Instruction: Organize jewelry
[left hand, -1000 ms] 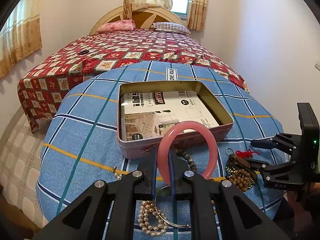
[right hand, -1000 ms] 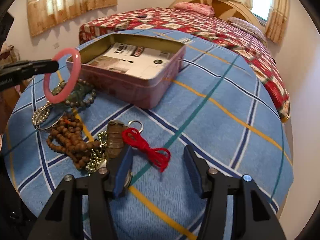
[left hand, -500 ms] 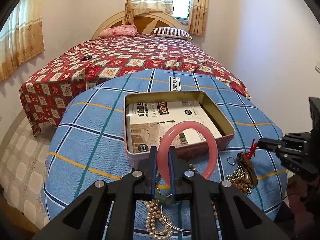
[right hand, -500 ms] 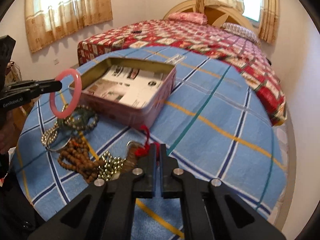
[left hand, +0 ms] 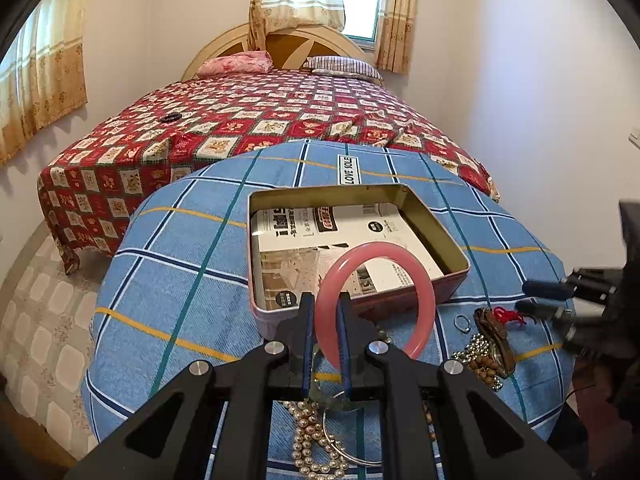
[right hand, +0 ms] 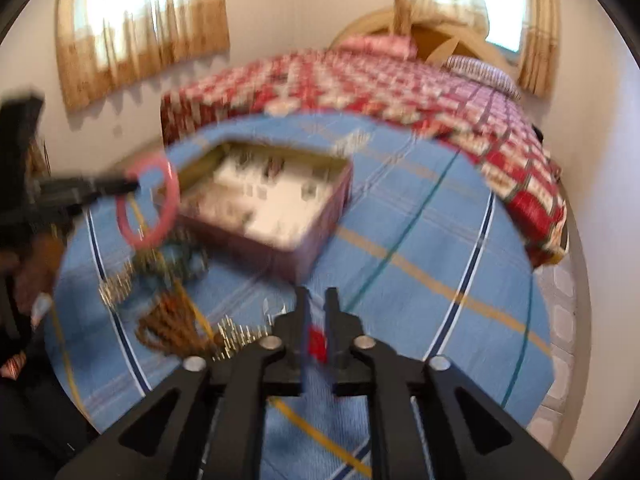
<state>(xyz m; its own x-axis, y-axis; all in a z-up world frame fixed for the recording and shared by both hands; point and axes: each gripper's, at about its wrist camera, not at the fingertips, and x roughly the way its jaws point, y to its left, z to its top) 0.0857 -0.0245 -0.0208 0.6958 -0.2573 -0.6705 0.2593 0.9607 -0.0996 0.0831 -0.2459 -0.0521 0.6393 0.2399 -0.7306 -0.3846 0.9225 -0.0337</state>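
Note:
My left gripper (left hand: 325,312) is shut on a pink bangle (left hand: 424,280), held upright above the near edge of an open pink tin (left hand: 448,240) lined with printed paper. The bangle (right hand: 168,196) and tin (right hand: 320,216) also show, blurred, in the right wrist view. My right gripper (right hand: 317,300) is nearly closed on a red cord (right hand: 318,342), low over the blue checked tablecloth; in the left wrist view the gripper (left hand: 540,298) is at the right, by a brown pendant with red cord (left hand: 494,328). Brown beads (left hand: 486,370) and pearls (left hand: 304,436) lie near.
A round table with a blue checked cloth (left hand: 180,264) carries everything. A metal ring (left hand: 461,323) and a wire bangle (left hand: 340,444) lie on it. A bed with a red patterned cover (left hand: 256,128) stands behind the table. White walls are at the right.
My right gripper closed on the red cord and rose, now blurred with motion. My left gripper lifted the pink bangle higher, toward the tin.

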